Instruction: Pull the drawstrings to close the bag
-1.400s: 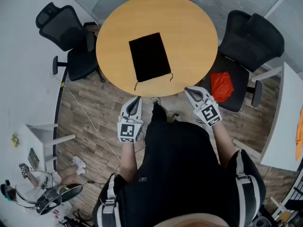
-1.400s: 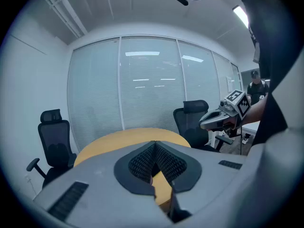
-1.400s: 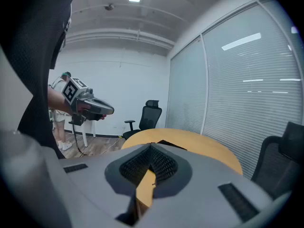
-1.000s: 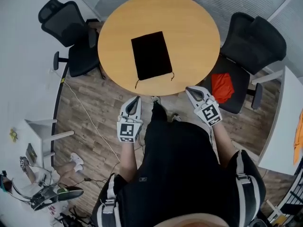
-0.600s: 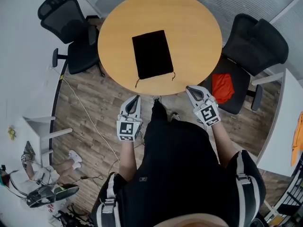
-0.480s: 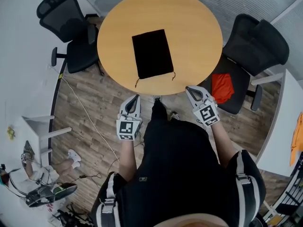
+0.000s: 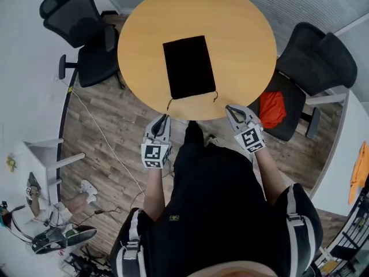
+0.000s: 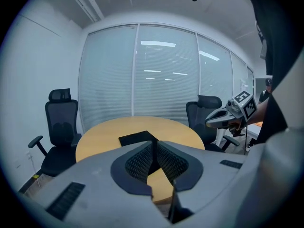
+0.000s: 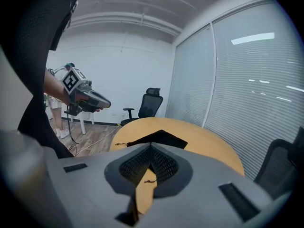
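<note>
While the person stands at the near edge of the round wooden table [image 7: 144,22], the black drawstring bag [image 7: 189,67] lies flat on it, a little nearer than the middle, with its mouth toward the person. It looks thin, and I cannot tell whether anything is inside. The mouth end is as wide as the rest, not gathered. A thin cord trails from each near corner, the left drawstring [image 7: 168,103] and the right drawstring [image 7: 215,95], each ending close to the table's rim. The left gripper [image 7: 165,118] hangs just off that rim, near the left cord. Its jaws have just been opening by a sliver, yet the tips look all but together, with nothing between them. The right gripper [image 7: 229,108], just short of the rim by the right cord, has its jaws closed and empty. An orange-red cloth [image 7: 272,105] lies on the seat of the right-hand office chair [image 7: 314,56].
</note>
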The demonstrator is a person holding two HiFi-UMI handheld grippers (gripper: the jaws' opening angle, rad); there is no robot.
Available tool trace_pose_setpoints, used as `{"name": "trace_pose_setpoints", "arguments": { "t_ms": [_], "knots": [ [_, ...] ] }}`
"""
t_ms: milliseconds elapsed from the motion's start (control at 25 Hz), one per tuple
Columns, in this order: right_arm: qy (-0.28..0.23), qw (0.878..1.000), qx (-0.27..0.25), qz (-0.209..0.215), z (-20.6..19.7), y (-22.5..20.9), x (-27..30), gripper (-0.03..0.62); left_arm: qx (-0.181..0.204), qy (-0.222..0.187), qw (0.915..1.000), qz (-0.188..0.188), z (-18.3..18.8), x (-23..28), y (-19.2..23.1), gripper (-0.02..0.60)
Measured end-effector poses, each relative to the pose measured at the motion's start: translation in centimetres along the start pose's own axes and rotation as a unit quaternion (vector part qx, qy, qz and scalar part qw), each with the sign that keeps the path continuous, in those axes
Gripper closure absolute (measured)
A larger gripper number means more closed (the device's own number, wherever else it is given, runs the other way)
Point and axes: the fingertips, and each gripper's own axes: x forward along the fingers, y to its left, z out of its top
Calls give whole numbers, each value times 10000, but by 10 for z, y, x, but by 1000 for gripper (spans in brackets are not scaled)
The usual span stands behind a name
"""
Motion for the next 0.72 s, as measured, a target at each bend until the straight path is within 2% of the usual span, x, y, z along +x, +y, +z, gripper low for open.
{"name": "trace_pose_setpoints", "arguments": {
  "t_ms": [200,440,720],
  "knots": [
    [132,9998,156,-51,-4,-11,20,522,221,377,9987,-274,-18,21,10,503],
    [432,9985,322,-39,-20,-15,42,513,359,768,9949,-539,-43,44,19,488],
    [869,9939,685,-2,-53,-20,59,499,848,1441,9815,-936,-84,65,23,476]
  ]
}}
